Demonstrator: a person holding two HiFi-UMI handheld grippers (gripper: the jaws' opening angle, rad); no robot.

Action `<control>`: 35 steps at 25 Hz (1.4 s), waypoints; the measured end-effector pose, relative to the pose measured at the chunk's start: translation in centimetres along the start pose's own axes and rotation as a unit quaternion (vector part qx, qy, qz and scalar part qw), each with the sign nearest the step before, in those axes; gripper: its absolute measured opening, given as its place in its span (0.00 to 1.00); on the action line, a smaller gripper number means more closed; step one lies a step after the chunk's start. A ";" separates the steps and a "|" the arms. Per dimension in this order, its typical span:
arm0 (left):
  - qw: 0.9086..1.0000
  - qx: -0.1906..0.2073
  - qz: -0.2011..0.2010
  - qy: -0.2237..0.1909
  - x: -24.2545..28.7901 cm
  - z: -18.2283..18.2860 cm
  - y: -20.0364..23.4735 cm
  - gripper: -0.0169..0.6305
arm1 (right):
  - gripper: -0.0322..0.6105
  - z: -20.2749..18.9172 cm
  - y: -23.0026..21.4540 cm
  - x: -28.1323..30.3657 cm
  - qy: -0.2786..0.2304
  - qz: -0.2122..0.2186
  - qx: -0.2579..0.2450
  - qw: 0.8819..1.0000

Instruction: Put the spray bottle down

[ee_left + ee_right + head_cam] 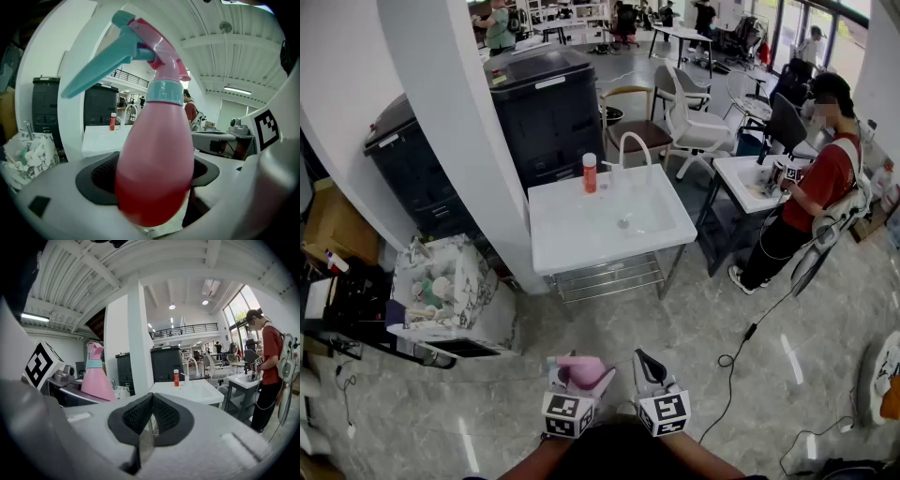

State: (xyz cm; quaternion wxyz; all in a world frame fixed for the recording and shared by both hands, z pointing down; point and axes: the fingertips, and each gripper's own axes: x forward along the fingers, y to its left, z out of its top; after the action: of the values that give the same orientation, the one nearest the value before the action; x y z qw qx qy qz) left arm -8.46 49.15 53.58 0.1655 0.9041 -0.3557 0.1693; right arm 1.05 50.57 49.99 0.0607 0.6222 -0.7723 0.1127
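Note:
A pink spray bottle with a teal trigger and collar stands upright between the jaws of my left gripper. The black pads press its belly on both sides. In the head view the spray bottle shows at the bottom edge, held in the left gripper above the floor. Right beside it is my right gripper, its pads closed together with nothing between them. From the right gripper view the spray bottle appears at the left.
Ahead stands a white sink table with a faucet and a small red bottle. A white pillar and black bins are behind it. A patterned cabinet is at the left, a person at another sink on the right.

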 end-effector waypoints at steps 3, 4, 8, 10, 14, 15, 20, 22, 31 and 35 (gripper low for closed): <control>1.000 -0.001 0.004 0.001 1.1 0.2 -0.5 0.69 | 0.05 0.2 -1.7 -0.2 -0.018 -0.003 0.005 1.000; 1.000 -0.002 0.005 0.002 1.5 0.2 -0.8 0.69 | 0.05 0.4 -2.4 -0.4 -0.024 -0.007 0.007 1.000; 1.000 0.004 0.002 0.006 2.9 -0.3 -2.7 0.69 | 0.05 0.2 -4.8 -0.5 -0.025 -0.017 0.000 1.000; 1.000 -0.001 0.005 0.007 3.3 -0.4 -2.7 0.69 | 0.05 -0.4 -5.4 -0.1 -0.014 -0.016 0.001 1.000; 1.000 -0.007 0.023 0.012 4.0 -0.2 -1.0 0.69 | 0.05 -0.9 -5.7 0.6 -0.011 -0.001 0.014 1.000; 1.000 -0.008 0.027 0.012 4.3 -0.1 -0.5 0.69 | 0.05 -0.6 -5.7 0.8 -0.020 0.008 0.016 1.000; 0.999 0.008 0.031 0.009 6.8 1.2 1.6 0.69 | 0.05 0.2 -6.1 3.7 -0.029 0.034 0.000 0.999; 1.000 0.013 0.028 0.007 8.1 1.8 2.4 0.69 | 0.05 0.1 -6.5 4.9 -0.021 0.030 -0.008 0.999; 0.999 0.003 0.019 0.035 15.9 4.3 9.7 0.69 | 0.05 1.4 -10.7 15.5 0.016 0.013 -0.002 1.000; 0.999 0.001 0.018 0.049 19.4 5.9 14.9 0.69 | 0.05 3.7 -12.4 22.9 0.014 0.001 0.002 1.000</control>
State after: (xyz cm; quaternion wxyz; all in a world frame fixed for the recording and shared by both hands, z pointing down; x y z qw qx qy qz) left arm -4.42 24.95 59.18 0.1790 0.8881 -0.3635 0.2170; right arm 8.27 25.44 52.96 0.0706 0.6202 -0.7715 0.1231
